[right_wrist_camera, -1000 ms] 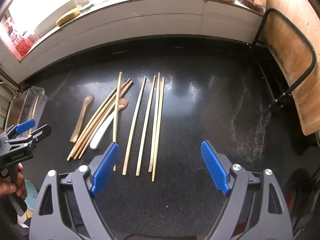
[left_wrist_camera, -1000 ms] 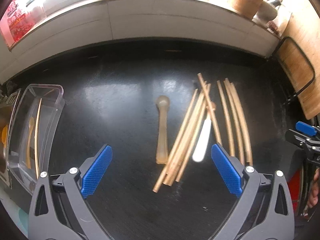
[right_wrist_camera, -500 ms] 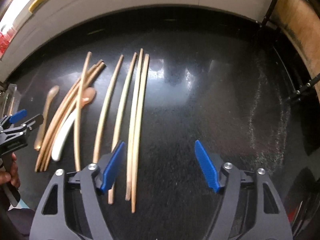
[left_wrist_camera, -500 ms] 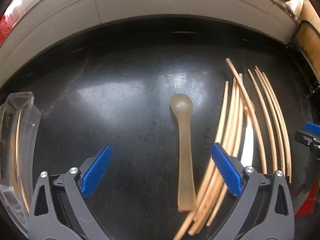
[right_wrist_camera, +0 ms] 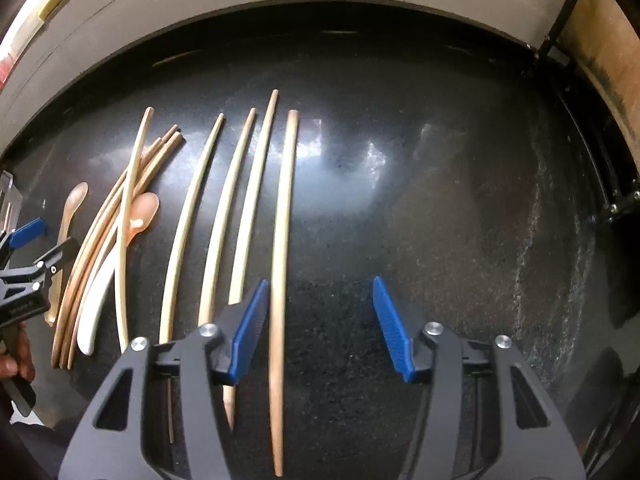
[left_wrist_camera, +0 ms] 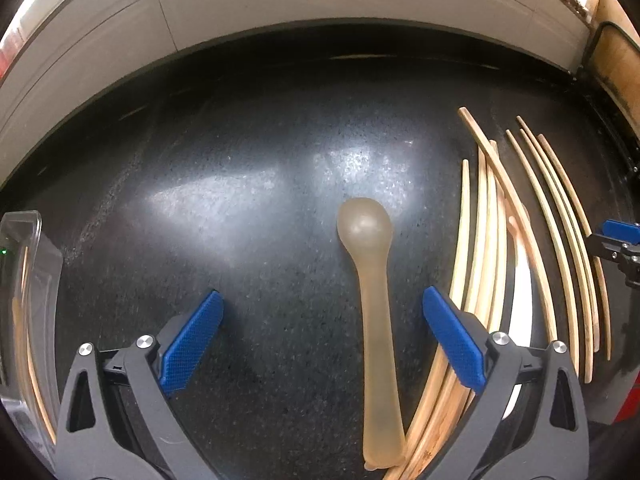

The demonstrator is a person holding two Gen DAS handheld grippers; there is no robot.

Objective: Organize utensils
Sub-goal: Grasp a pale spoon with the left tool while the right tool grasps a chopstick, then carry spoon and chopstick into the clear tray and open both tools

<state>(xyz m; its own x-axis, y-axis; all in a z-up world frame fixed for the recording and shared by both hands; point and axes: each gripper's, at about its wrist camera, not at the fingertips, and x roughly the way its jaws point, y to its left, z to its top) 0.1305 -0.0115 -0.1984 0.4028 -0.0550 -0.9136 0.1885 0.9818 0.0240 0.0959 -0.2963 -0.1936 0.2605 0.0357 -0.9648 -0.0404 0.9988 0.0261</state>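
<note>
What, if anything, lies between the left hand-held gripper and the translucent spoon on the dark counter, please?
Nothing visible does. The left hand-held gripper is open, and the spoon lies between its fingers already. The bundle of chopsticks touches the spoon's near end and crowds the right finger.

No readable text, labels, brands or numbers in either view.

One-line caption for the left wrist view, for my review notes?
Open left claw straddles a beige spoon on the black counter, chopsticks alongside.
</note>
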